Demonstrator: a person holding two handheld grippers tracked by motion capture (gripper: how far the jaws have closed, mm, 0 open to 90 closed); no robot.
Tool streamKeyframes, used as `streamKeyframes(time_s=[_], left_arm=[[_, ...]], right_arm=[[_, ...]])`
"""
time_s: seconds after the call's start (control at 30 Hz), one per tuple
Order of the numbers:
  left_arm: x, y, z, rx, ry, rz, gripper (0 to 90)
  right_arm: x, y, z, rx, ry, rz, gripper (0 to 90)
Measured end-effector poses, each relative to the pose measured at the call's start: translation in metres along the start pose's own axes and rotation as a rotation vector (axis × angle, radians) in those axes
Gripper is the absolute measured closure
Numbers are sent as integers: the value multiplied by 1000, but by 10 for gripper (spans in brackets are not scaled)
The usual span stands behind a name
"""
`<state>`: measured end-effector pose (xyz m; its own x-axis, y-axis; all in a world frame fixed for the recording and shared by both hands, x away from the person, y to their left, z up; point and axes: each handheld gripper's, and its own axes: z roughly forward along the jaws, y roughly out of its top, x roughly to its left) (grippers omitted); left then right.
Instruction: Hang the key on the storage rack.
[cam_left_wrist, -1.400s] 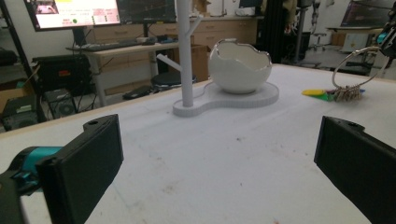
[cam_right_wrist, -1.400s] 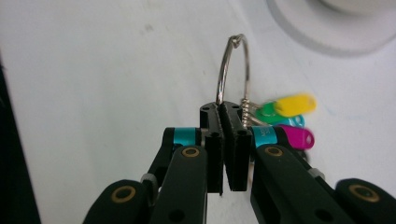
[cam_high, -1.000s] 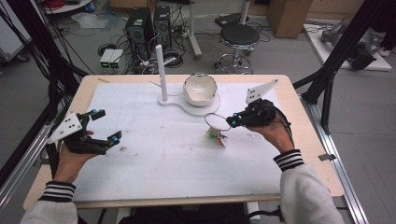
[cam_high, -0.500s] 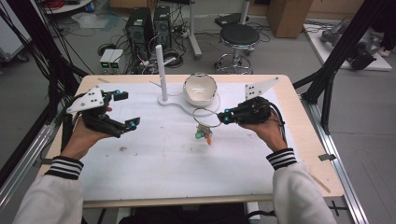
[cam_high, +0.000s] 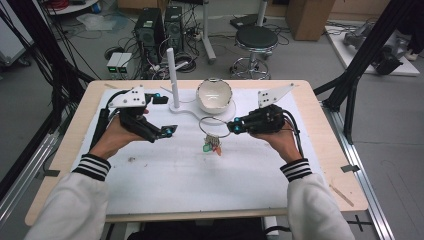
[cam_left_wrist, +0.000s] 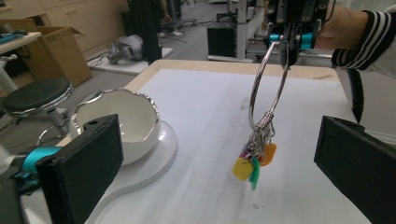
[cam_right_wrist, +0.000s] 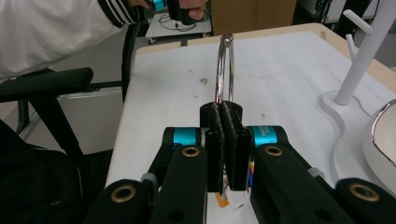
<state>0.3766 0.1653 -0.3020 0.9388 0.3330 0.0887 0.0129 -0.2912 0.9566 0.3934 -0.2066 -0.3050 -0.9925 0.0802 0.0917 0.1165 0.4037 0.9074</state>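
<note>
we are seeing a grey floor (cam_high: 45, 95) spreading behind the table, a black stool (cam_high: 256, 37) standing at upper centre, computer towers (cam_high: 156, 25) with tangled cables at upper left, and a cardboard box (cam_high: 305, 17) sitting at upper right.

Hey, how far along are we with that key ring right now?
Done: the right tool is shut on the key ring, which hangs clear of the table. In hand: the left tool, open, faces it. Left: likely hanging it on the white peg stand; nothing is on it yet.
</note>
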Motion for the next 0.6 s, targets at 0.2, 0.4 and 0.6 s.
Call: streamKeyframes(time_s=[0.2, 0.4, 0.6], left_arm=[[-4, 2, 17, 20, -54, 1, 17], [-7, 1, 26, 37, -95, 13, 38], [-10, 0, 32, 48, -154, 34, 138]], right_arm=[[1, 2, 2, -12, 21, -7, 889], [3, 2, 4, -10, 30, -18, 889], [3, 3, 4, -4, 37, -21, 889]])
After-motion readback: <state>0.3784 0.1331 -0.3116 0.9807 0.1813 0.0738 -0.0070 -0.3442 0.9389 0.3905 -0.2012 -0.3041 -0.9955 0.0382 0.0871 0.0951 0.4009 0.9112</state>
